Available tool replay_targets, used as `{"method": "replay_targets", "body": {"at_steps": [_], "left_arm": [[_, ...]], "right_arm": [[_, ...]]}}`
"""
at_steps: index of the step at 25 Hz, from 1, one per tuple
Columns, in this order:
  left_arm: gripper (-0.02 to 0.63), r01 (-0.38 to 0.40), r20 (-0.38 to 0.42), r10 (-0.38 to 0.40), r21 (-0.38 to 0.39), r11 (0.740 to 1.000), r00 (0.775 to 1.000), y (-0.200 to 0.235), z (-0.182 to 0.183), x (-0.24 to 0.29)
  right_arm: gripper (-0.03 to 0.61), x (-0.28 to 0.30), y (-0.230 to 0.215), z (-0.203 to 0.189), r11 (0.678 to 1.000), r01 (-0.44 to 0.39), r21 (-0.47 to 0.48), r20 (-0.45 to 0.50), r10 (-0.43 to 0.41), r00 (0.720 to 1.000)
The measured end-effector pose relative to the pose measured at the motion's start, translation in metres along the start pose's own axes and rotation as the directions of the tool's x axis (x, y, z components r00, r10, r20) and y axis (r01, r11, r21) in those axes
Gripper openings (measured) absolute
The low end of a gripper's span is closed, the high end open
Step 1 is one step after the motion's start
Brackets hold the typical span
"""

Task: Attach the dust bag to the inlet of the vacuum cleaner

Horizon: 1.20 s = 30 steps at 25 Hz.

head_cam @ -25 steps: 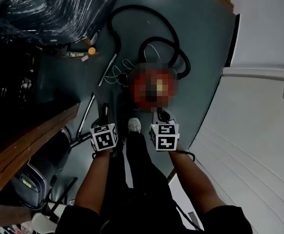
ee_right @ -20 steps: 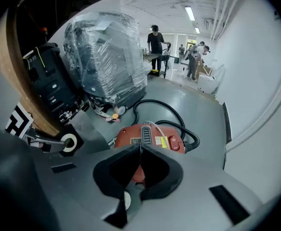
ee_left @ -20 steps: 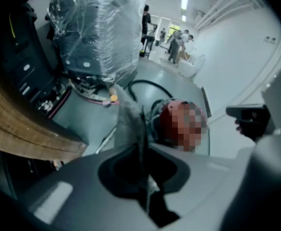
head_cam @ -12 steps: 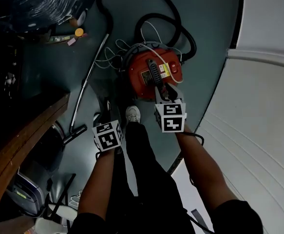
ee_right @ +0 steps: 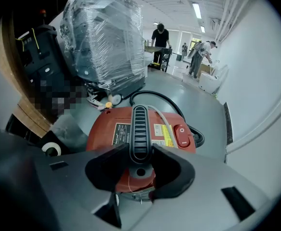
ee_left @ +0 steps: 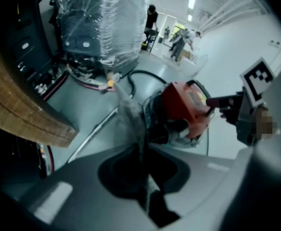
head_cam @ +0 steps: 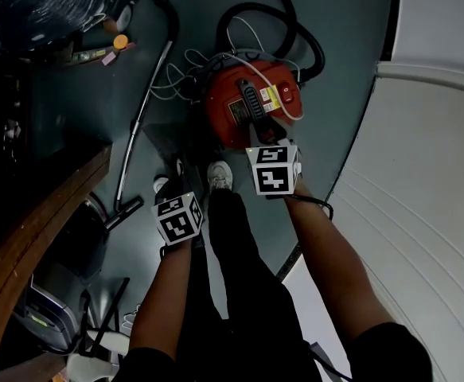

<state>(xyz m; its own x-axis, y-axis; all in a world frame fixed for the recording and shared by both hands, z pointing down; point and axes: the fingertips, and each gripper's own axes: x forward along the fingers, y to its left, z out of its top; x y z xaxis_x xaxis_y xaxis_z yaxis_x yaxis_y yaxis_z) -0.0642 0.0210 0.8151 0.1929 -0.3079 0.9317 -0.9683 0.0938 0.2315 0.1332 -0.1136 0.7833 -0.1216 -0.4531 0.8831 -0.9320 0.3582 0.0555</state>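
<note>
Between the opening fingers of my right gripper stands the vacuum cleaner handle. Fingers of my left gripper are clamped on the grey dust bag.

Dim head view; gripper views brighter, warped at edges.

A: Where does the vacuum cleaner stand on the floor?
B: Near the floor's right edge, beside the wall. The hose loops behind it. The wand lies to its left.
A: And the handle?
B: On top, between the right gripper's opening jaws. The dust bag is clamped in the left gripper, left of the cleaner.
</note>
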Motion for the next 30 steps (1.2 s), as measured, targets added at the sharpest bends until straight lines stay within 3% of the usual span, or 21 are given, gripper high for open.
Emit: {"method": "replay_targets", "body": {"at_steps": [9, 15, 21, 26, 30], "left_arm": [[0.032, -0.001, 0.011, 0.001, -0.018, 1.000, 1.000, -0.005, 0.003, 0.019], [0.032, -0.019, 0.034, 0.022, -0.082, 0.996, 0.999, -0.007, 0.001, 0.028], [0.032, 0.000, -0.008, -0.001, -0.116, 0.993, 1.000, -0.008, -0.004, 0.041], [0.032, 0.030, -0.059, -0.036, -0.092, 0.995, 0.998, -0.011, -0.008, 0.050], [0.034, 0.046, -0.049, -0.049, -0.063, 0.997, 0.998, -0.014, -0.008, 0.052]], "right_arm": [[0.138, 0.002, 0.001, 0.000, 0.998, -0.018, -0.052, -0.054, 0.015, 0.998], [0.138, 0.002, 0.001, -0.001, 0.997, -0.028, -0.069, -0.068, 0.023, 0.997], [0.140, 0.002, 0.001, 0.000, 0.997, -0.027, -0.073, -0.061, 0.023, 0.998], [0.140, 0.002, 0.001, 0.000, 0.997, -0.028, -0.076, -0.054, 0.024, 0.998], [0.140, 0.002, 0.001, -0.001, 0.997, -0.028, -0.077, -0.049, 0.024, 0.998]]}}
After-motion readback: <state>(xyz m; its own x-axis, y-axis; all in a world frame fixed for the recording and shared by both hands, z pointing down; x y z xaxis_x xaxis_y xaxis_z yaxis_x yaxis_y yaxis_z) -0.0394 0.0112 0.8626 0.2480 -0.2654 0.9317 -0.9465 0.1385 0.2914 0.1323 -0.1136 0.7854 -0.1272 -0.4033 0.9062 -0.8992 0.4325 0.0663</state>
